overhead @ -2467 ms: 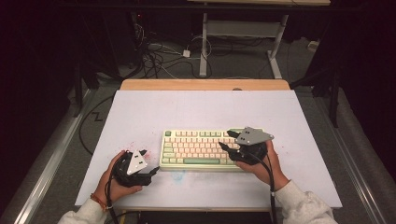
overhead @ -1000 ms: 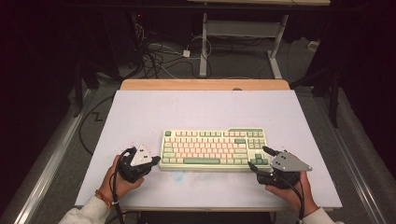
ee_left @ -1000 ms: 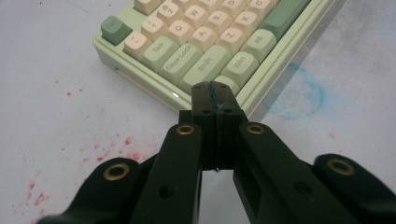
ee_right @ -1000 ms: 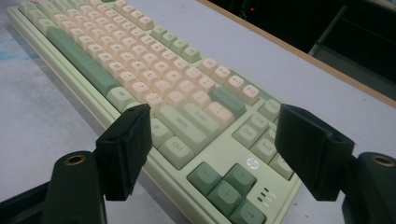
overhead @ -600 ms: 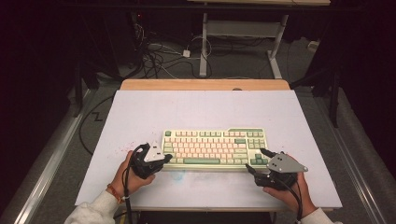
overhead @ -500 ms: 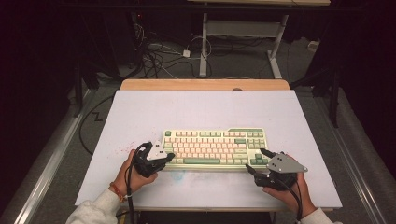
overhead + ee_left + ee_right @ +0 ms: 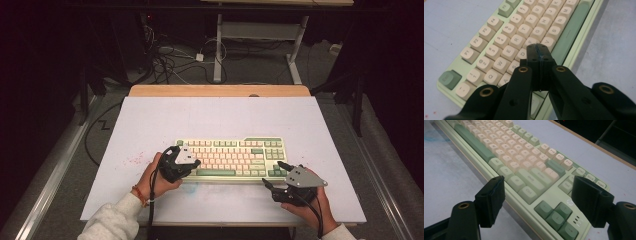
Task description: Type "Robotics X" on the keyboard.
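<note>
change: left gripper [image 7: 192,164] sliding onto keyboard [image 7: 235,156] mid-table, clenched, empty, over its left letter keys | right gripper [image 7: 274,176] waiting released at arrow-key corner | meaning: keypress probably coming

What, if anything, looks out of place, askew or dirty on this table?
The keyboard lies square and looks intact. The one oddity is staining on the white table top: small red specks left of the keyboard and a faint bluish smear along its near edge.
</note>
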`<state>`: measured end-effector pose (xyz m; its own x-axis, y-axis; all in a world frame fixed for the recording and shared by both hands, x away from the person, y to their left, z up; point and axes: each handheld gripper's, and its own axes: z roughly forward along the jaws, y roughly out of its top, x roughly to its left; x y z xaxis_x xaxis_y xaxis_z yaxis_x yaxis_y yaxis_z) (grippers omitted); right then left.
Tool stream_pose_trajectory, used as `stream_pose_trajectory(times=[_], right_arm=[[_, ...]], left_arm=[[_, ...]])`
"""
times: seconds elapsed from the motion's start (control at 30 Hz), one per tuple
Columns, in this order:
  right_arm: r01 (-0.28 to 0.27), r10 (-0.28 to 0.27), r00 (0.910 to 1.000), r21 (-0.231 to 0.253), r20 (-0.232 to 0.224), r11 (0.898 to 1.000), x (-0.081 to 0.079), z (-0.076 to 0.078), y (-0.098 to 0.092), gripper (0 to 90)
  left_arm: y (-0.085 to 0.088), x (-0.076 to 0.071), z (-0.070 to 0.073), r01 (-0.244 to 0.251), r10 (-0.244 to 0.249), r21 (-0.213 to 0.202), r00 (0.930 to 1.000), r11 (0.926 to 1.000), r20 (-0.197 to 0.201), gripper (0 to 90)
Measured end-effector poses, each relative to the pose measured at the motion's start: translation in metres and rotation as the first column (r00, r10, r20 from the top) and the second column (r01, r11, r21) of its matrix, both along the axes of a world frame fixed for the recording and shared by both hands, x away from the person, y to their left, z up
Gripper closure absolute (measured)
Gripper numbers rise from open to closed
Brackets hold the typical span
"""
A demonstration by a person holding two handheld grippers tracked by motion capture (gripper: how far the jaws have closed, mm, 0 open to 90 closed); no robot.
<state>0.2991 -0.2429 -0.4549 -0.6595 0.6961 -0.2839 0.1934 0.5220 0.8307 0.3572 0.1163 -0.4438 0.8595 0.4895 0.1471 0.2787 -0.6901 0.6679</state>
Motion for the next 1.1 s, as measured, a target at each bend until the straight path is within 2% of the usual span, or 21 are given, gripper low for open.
stream_pose_trajectory(times=[0.5, 1.0, 1.07, 1.1], right_arm=[[-0.002, 0.002, 1.0, -0.011, 0.0, 1.0, 0.001, -0.001, 0.0, 27.3], [-0.005, 0.006, 1.0, -0.023, 0.005, 1.0, 0.0, -0.001, 0.001, 27.7], [-0.005, 0.005, 1.0, -0.025, 0.004, 1.0, 0.0, -0.001, 0.001, 27.7], [-0.005, 0.005, 1.0, -0.025, 0.003, 1.0, 0.0, -0.001, 0.001, 27.7]], left_arm=[[-0.019, 0.014, -0.007, 0.032, -0.03, 0.043, 0.9985, 0.9986, -0.046, 87.8], [-0.02, 0.015, -0.01, 0.018, -0.017, 0.057, 0.9993, 0.9982, -0.034, 87.7], [-0.021, 0.015, -0.012, 0.023, -0.02, 0.07, 0.999, 0.9973, -0.039, 87.7], [-0.02, 0.015, -0.012, 0.023, -0.02, 0.064, 0.9989, 0.9977, -0.043, 87.7]])
